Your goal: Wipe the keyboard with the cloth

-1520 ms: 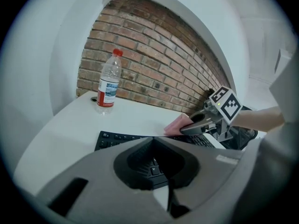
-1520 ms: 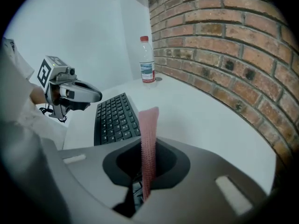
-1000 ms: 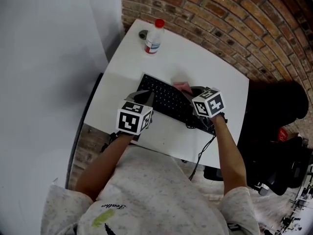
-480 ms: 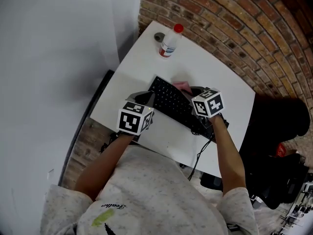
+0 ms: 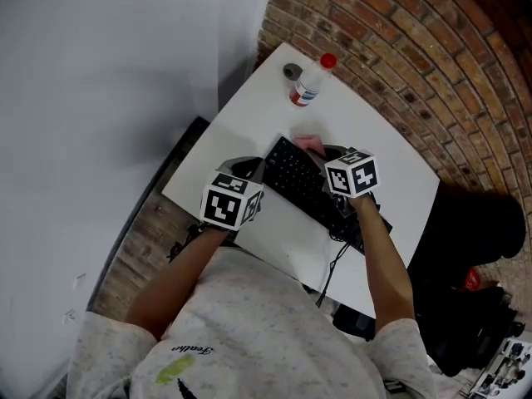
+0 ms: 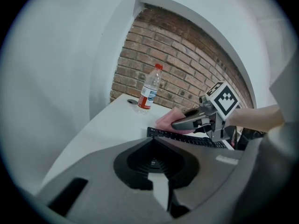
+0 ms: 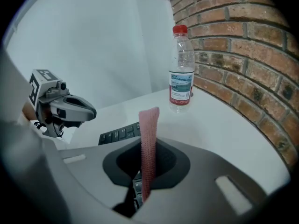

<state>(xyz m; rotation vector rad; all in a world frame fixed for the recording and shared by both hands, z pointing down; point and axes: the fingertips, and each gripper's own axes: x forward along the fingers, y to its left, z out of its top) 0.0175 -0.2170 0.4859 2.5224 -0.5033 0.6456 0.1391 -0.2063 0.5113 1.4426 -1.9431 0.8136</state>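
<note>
The wiping step seems to be in hand: the right gripper [image 7: 147, 149] is clamping a pink cloth [image 7: 149, 125] between its jaws, and the free end of the cloth is sticking out in front of them. In the head view the cloth is lying at the far edge of the black keyboard [image 5: 298, 174], on the side toward the bottle [image 5: 311, 83] — whether it is pressing on the keys cannot be told. The left gripper [image 6: 154, 146] is hovering beside the near corner of the keyboard, with its jaws almost together and nothing between them. Both forearms are reaching forward over the white table [image 5: 249, 135], the right one stretched further. The next move probably calls for dragging the cloth along the rows of keys with light pressure — while the left gripper is steadying the keyboard, if needed.
</note>
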